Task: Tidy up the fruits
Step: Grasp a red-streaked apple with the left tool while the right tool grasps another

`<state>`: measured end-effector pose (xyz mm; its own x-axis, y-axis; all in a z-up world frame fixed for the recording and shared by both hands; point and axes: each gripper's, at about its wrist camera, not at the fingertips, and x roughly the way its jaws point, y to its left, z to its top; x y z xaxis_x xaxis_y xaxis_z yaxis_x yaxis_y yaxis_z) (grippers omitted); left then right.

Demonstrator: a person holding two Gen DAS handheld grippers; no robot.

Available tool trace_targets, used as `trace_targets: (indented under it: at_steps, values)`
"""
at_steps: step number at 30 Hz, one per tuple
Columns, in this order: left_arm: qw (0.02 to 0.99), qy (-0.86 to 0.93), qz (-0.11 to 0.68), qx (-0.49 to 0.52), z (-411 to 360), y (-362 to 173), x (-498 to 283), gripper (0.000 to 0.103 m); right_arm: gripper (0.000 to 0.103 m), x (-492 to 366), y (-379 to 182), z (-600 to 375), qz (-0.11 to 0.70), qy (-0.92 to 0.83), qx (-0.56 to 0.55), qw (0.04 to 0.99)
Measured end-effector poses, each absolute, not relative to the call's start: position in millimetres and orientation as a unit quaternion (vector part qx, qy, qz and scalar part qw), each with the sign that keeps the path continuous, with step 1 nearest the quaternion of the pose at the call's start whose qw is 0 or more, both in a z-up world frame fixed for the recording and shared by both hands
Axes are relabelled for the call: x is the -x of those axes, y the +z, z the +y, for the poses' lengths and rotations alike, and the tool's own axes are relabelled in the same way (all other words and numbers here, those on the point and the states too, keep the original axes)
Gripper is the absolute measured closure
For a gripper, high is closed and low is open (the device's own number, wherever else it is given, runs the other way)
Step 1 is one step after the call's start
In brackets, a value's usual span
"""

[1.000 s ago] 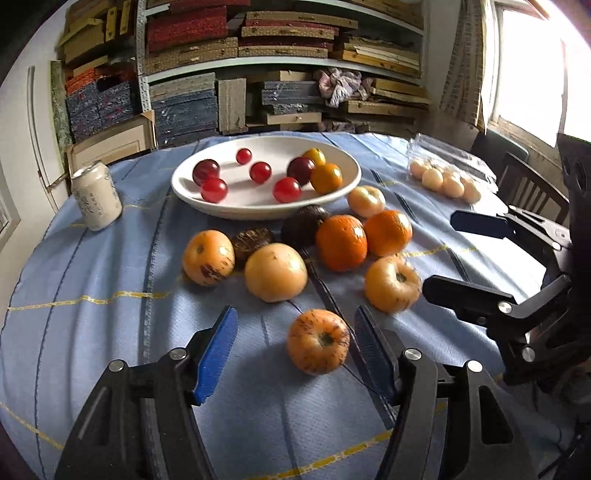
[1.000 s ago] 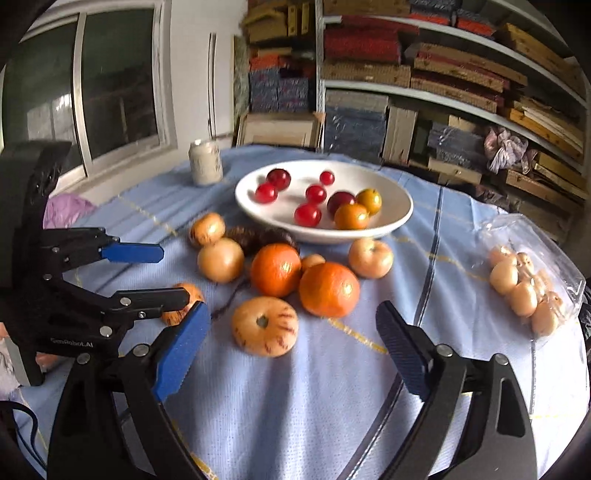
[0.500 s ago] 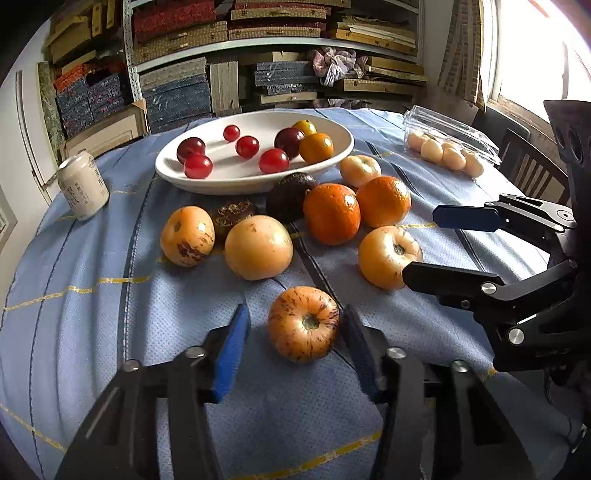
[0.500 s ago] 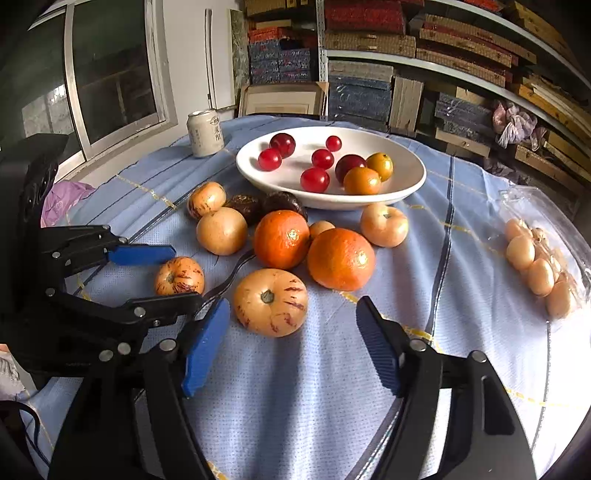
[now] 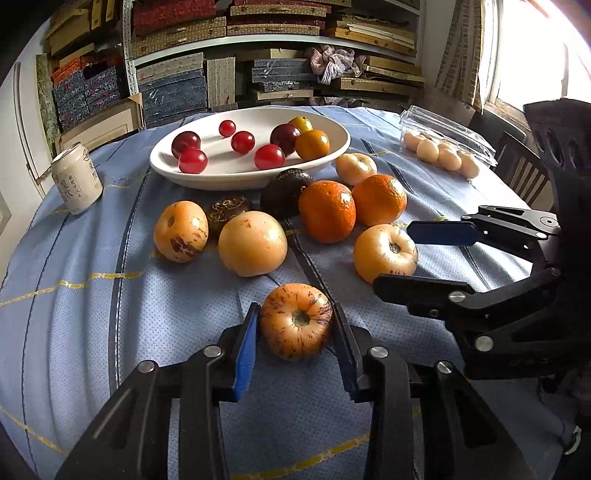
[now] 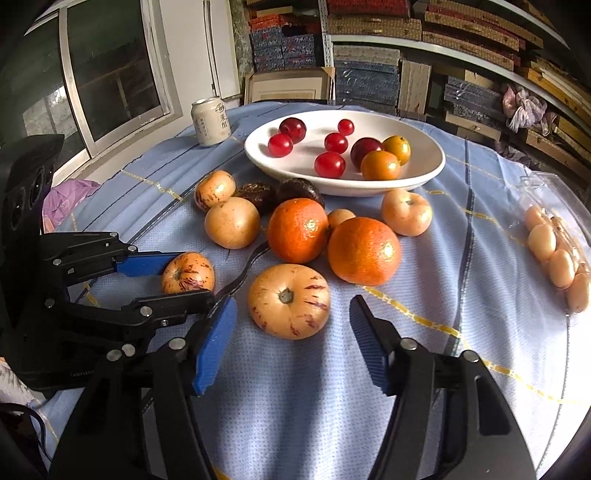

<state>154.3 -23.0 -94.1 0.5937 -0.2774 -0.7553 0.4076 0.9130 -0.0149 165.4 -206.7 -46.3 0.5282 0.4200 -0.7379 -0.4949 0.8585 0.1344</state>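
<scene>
Left claw [image 5: 295, 334] is closing on a striped fruit [image 5: 295, 320], pads touching, to lift it; right claw [image 6: 291, 332], closing but released, brackets the pale fruit [image 6: 289, 301] at its twelve o'clock.

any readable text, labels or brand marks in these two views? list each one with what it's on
Drink can: vertical characters printed down its side, too small and blurred to quote in either view.
Left gripper body, seen from the right wrist view: small pale lettering low on the black housing, too small and cut off to read.
Stacked boxes on the shelves: patterned covers only, no legible words.
Nothing else carries text.
</scene>
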Motion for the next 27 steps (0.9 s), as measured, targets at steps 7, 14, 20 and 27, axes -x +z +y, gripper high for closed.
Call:
trace_targets:
  at_steps: [7,14,20,27]
  values:
    - [0.889,-0.193,0.407,-0.079,-23.1,-94.2,-154.3,0.064,0.057,-173.9,-54.0,-202.7,0.432,0.269,0.031,0.86]
    - [0.894,-0.192,0.397,-0.078,-23.4,-91.1,-151.5,0.065,0.058,-168.1,-46.6,-208.9,0.41,0.264,0.022,0.873]
    - [0.915,-0.179,0.353,-0.072,-16.2,-63.3,-148.2,0.065,0.058,-165.7,-18.0,-230.0,0.374,0.259,-0.012,0.891]
    - [0.928,-0.144,0.338,-0.066,-13.6,-18.1,-215.9,0.065,0.058,-217.1,27.2,-240.1,0.34,0.229,-0.033,0.912]
